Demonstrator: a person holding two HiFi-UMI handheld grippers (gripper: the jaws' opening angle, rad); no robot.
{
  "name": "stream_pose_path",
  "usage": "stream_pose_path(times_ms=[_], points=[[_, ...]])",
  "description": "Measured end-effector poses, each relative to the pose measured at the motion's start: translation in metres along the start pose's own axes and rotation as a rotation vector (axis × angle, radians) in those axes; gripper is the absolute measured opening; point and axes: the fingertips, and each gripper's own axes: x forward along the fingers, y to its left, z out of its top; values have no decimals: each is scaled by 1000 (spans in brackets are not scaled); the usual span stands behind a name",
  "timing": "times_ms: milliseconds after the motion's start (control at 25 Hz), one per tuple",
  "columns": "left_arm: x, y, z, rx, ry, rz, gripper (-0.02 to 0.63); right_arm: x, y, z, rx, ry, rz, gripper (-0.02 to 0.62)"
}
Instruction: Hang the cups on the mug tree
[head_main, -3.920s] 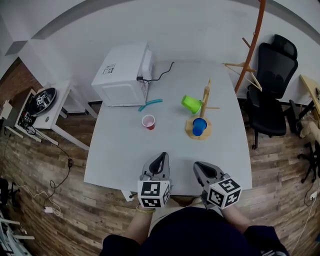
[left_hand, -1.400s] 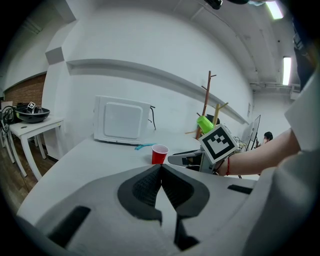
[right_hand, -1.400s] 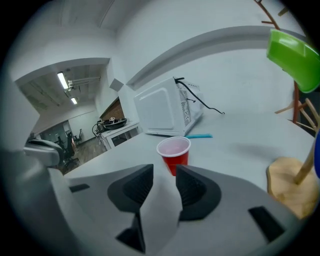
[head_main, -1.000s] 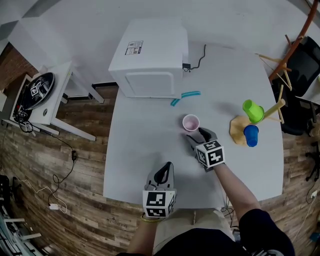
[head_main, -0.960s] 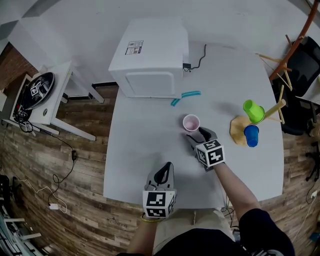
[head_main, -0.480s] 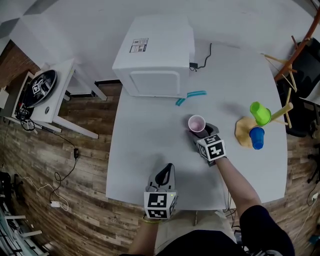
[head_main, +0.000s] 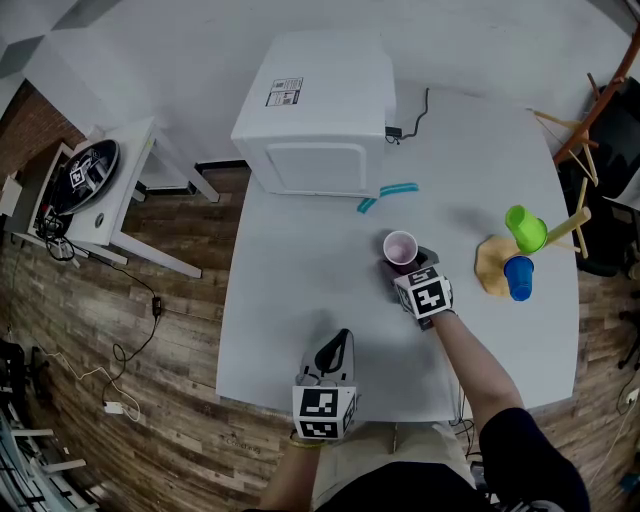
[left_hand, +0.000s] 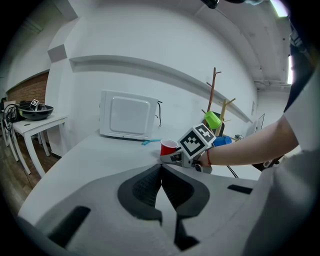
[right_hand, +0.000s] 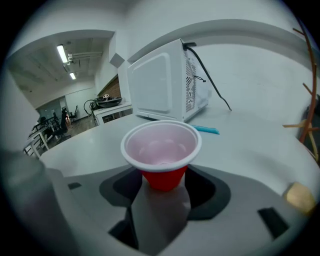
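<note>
Right gripper (head_main: 405, 262): jaws at full spread, just been opening, flanking the base of the upright red cup (right_hand: 162, 165) without pressing it. The cup stands mid-bench (head_main: 300, 260). Left gripper (left_hand: 161, 167): jaws closed, empty, near the front edge. Mug tree (head_main: 560, 232) at the right edge, green cup (head_main: 524, 228) on a peg, blue cup (head_main: 518, 277) at its base.

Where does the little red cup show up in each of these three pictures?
Head view: red cup right of centre, seen from above.
Left gripper view: red cup at centre, small.
Right gripper view: red cup low centre, close up.
Shared landmark: white microwave behind the cup.
</note>
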Motion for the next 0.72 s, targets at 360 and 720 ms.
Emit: stream_pose_path(times_ms=[360, 720], points=[[-1, -4, -3, 13, 5, -4, 20, -10, 0, 6, -20, -37, 0, 265], [0, -15, 5, 28, -7, -26, 20, -36, 6, 8, -2, -61, -2, 256]])
